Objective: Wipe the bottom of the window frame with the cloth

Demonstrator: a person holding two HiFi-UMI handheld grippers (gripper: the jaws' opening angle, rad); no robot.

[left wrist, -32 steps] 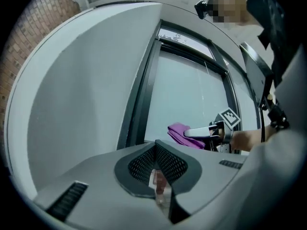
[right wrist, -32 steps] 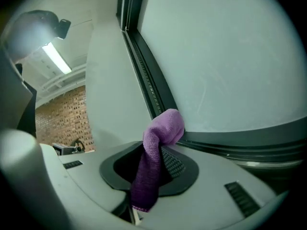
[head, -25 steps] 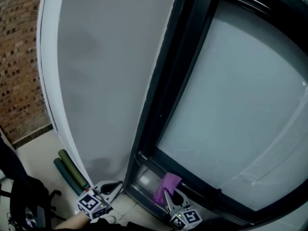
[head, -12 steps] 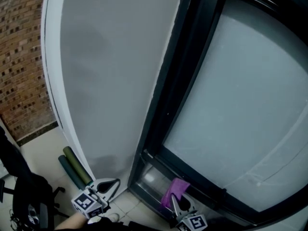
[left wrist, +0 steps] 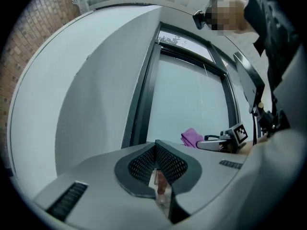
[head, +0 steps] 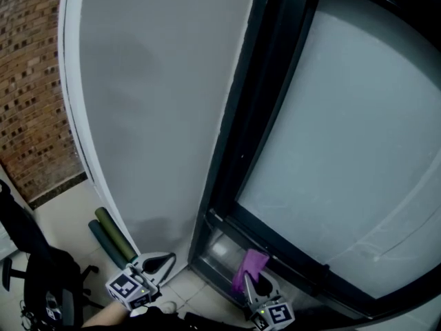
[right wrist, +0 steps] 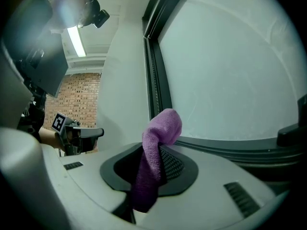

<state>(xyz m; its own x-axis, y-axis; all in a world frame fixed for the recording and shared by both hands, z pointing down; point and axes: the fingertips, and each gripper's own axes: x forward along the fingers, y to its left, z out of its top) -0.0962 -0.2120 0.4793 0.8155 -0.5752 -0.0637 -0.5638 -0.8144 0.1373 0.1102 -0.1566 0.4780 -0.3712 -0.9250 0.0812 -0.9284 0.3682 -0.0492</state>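
Right gripper (head: 247,285) barely moved, jaws clamping the purple cloth (head: 251,264).

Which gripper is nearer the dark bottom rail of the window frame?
Right. The right gripper, shut on the purple cloth, is just in front of the dark bottom rail; the left gripper sits off to its left, beside the grey wall panel.
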